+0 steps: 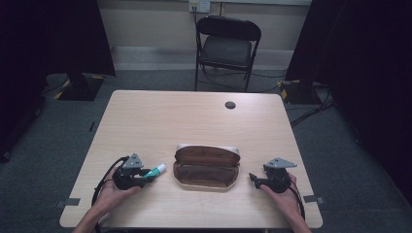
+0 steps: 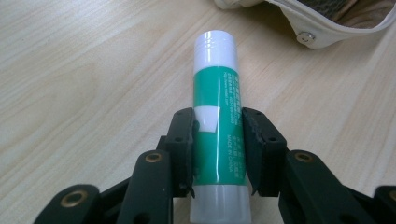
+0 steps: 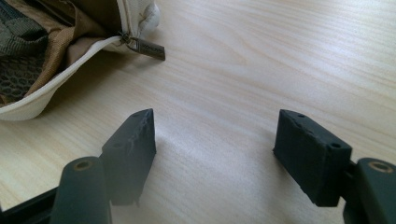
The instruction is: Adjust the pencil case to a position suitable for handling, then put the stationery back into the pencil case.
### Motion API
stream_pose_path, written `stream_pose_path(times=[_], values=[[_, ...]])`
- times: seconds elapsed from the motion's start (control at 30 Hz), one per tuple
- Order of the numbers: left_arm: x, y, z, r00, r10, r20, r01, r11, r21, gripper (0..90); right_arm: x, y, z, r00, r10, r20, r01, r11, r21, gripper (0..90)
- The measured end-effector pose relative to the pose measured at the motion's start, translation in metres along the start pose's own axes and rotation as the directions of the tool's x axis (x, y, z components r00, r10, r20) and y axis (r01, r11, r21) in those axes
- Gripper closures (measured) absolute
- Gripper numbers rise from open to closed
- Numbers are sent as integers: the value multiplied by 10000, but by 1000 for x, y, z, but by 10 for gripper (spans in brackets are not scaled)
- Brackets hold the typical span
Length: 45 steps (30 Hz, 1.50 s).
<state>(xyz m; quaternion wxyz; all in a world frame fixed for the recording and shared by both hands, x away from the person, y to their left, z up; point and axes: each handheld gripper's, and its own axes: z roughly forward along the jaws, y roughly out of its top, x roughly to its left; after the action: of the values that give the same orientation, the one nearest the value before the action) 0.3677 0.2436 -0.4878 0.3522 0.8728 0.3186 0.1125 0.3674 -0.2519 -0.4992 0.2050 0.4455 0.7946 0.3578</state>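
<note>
A green and white glue stick lies on the wooden table, and my left gripper is shut on its green middle, both pads pressing its sides. In the high view that glue stick points right from the left gripper, toward an open beige zip case with a brown lining. My right gripper rests to the right of the case, open, its jaws wide apart over bare wood. The case's corner and zip pull lie to its upper left.
A small dark round cap sits in the far part of the table. A black folding chair stands behind the table. Dark curtains hang at both sides, and cables run across the grey floor.
</note>
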Motion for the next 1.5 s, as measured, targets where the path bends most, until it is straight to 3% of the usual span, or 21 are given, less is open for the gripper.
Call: stream_pose_path(times=[0.3, 0.5, 0.67, 0.9, 1.0, 1.33, 1.37, 1.5], values=[[1, -1, -4, 9990, -335, -306, 339, 9993, 126, 661, 0, 0, 1, 10000, -5, -11, 5, 10000, -2, 283], [5, -3, -16, 9954, -888, -354, 869, 9949, -510, 661, 0, 0, 1, 10000, -1, 0, 1, 10000, -4, 282], [5, -3, -27, 9917, -1283, 26, 1276, 9844, -1208, 661, 0, 0, 1, 10000, -3, 0, 3, 10000, -5, 282], [-5, 3, -28, 9926, -1102, 511, 1167, 9819, -1491, 661, 0, 0, 1, 10000, -4, -8, 4, 10000, -3, 282], [-11, 9, -31, 9929, -991, 658, 1098, 9763, -1863, 661, 0, 0, 1, 10000, -10, -14, 10, 10000, -3, 282], [-18, 13, -32, 9915, -761, 1051, 964, 9742, -2042, 661, 0, 0, 1, 10000, 7, 3, -7, 10000, -4, 282], [-19, 14, -33, 9924, -681, 1028, 873, 9770, -1948, 661, 0, 1, 1, 10000, 16, 6, -16, 10000, -3, 282], [-26, 19, -33, 9917, -458, 1203, 710, 9742, -2143, 661, 0, 1, 1, 10000, 32, 32, -32, 10000, -2, 282]])
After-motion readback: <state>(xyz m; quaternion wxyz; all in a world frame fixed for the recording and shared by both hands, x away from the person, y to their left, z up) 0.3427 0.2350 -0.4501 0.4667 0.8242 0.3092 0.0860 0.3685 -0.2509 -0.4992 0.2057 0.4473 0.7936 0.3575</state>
